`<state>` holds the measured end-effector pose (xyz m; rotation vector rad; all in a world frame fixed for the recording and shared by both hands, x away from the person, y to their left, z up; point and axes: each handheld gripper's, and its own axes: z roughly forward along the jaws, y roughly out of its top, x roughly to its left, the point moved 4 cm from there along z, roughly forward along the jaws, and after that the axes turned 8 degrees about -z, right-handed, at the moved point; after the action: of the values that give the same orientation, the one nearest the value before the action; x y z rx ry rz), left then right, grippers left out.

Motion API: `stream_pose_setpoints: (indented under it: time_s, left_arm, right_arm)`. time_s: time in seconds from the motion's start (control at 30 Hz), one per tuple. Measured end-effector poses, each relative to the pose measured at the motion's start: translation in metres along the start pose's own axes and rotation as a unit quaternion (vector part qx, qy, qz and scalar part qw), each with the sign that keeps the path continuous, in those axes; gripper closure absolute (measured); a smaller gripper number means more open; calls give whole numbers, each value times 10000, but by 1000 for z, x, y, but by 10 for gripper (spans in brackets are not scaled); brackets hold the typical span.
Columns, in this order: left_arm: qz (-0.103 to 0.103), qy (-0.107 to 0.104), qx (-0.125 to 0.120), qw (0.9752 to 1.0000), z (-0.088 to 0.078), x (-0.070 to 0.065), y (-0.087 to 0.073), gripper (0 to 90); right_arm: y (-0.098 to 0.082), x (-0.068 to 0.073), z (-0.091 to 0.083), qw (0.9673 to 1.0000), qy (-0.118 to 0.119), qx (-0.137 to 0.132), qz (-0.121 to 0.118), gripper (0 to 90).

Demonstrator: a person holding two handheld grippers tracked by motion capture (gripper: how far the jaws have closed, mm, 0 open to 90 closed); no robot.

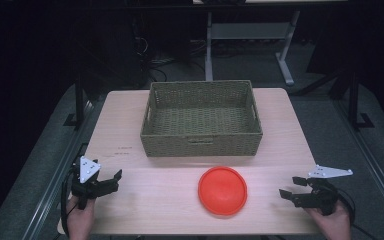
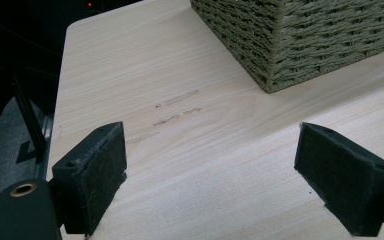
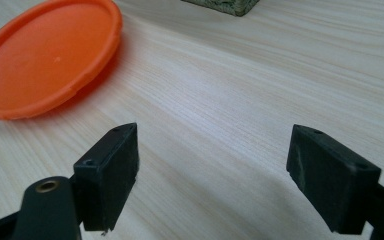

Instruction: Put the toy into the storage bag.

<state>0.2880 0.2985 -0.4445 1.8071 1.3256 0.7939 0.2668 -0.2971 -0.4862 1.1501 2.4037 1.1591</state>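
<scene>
An orange round plate (image 1: 222, 190) lies flat on the pale wooden table (image 1: 130, 125), near its front edge and just right of centre. Behind it stands a woven olive basket (image 1: 202, 119), with nothing inside that I can see. My left gripper (image 1: 116, 180) rests at the front left corner, open, with bare wood between its jaws; its own view looks toward the basket's corner (image 2: 300, 40). My right gripper (image 1: 291, 186) sits at the front right, open and holding nothing, a short way right of the plate (image 3: 45, 55).
Faint pencil-like marks (image 2: 177, 107) show on the table between the left gripper and the basket. Beyond the table's far edge are a desk frame (image 1: 247, 40) and dark floor. The person's hands (image 1: 332, 222) come in at the bottom corners.
</scene>
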Motion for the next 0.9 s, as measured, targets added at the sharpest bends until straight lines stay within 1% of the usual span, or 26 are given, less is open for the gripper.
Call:
stream_pose_setpoints:
  time_s: [0.1,0.13,0.17,0.2,0.27,0.3,0.33,0.4,0.5,0.53,0.6,0.67,0.77,0.8,0.9]
  left_arm:
    - [14,-25,-1,10000,0,-1,0,129]
    - [26,-67,-23,10000,-1,-3,0,128]
    - [26,-67,-23,10000,-1,-3,0,129]
    - [55,-98,-12,9999,-1,-3,0,129]
    - [67,-99,-37,9999,-1,-3,1,128]
    - [54,-104,-46,9999,-1,-3,1,129]
    - [54,-104,-46,9999,-1,-3,1,129]
    - [39,-104,-43,9999,-1,-2,0,129]
    - [28,-91,-41,9999,-2,-1,0,129]
    - [33,-103,-36,9999,-2,-1,0,129]
    - [47,-111,-42,9999,-1,-2,0,129]
    - [52,-111,-34,9999,0,-2,0,128]
    - [46,-110,-23,9999,1,-2,0,129]
    - [81,-109,-13,9999,1,-2,0,129]
    - [93,-108,-11,9999,1,-3,0,128]
  right_arm:
    - [0,1,0,10000,11,-12,-19,204]
    - [0,2,-1,10000,87,-44,8,205]
    - [0,2,-1,10000,87,-44,8,205]
    - [2,5,-2,9999,120,-87,-38,205]
    - [4,8,-1,9998,154,-88,-36,204]
    - [5,9,0,9997,177,-115,-108,203]
    - [5,9,0,9997,177,-115,-108,203]
    - [9,13,2,9996,211,-81,-145,198]
    - [10,17,4,9995,212,-74,-200,197]
    - [11,20,6,9995,228,-25,-197,198]
    - [11,20,7,9994,231,-24,-242,198]
    - [12,21,8,9995,245,-12,-214,197]
    - [13,21,10,9993,277,-28,-248,198]
    - [14,22,11,9993,280,-19,-249,199]
    - [15,25,12,9992,299,4,-252,199]
